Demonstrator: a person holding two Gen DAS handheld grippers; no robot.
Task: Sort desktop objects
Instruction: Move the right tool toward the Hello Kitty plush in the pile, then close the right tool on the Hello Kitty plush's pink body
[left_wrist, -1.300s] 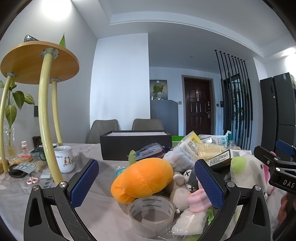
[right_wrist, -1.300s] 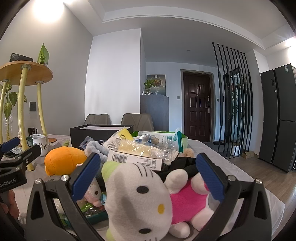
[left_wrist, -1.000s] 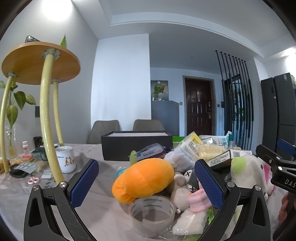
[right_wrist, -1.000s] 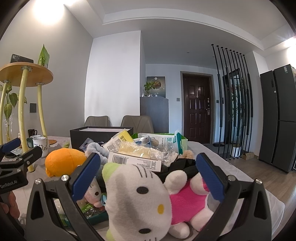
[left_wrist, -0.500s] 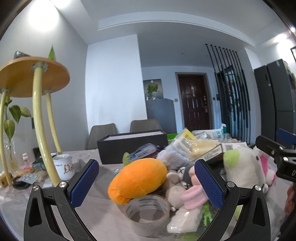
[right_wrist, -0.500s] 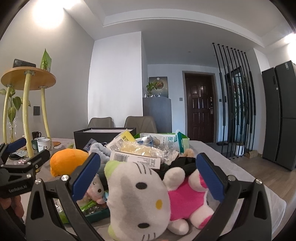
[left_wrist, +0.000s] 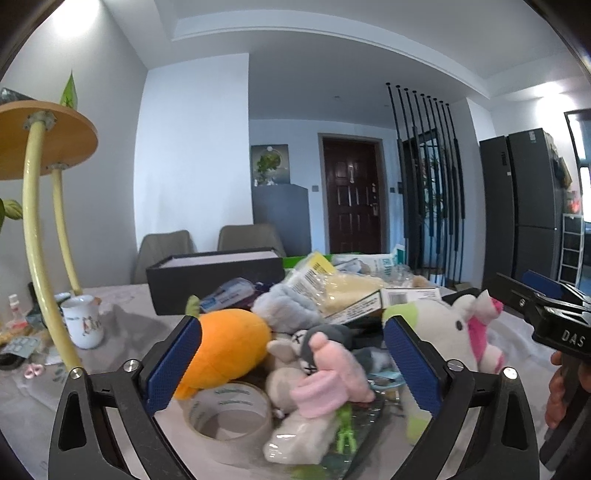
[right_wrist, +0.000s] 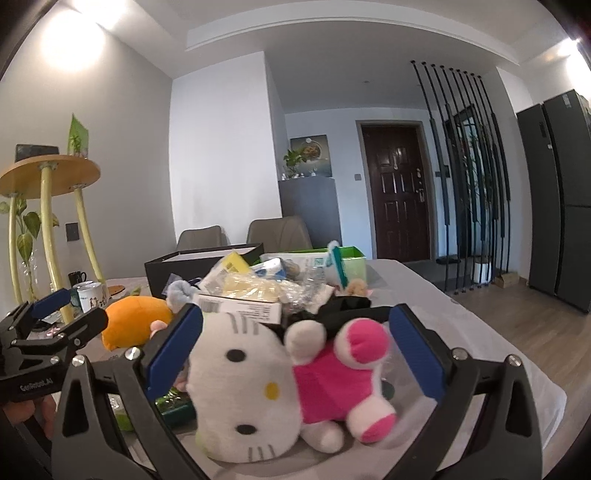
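Note:
A heap of toys and packets lies on the grey tablecloth (left_wrist: 125, 332). My left gripper (left_wrist: 291, 363) faces a small grey plush in pink (left_wrist: 325, 380), with an orange plush (left_wrist: 225, 343) and a tape roll (left_wrist: 229, 413) at its left finger. Its jaws are closing, wide apart, and the pads press on nothing. My right gripper (right_wrist: 295, 352) stands open around a white cat plush in a pink dress (right_wrist: 251, 380), which lies on the cloth between the fingers. Each gripper shows at the edge of the other's view, held by a hand.
A black box (left_wrist: 214, 280) and a green box (right_wrist: 347, 262) stand behind the heap. A white mug (left_wrist: 83, 321) and a wooden stand on yellow legs (left_wrist: 37, 229) are at the left. Barcoded packets (right_wrist: 240, 306) top the pile. The table's right edge drops to the floor.
The left gripper has swung right: the pink-clad plush is now centred instead of the orange one, and the pads stand slightly closer. The right gripper has edged nearer the cat plush.

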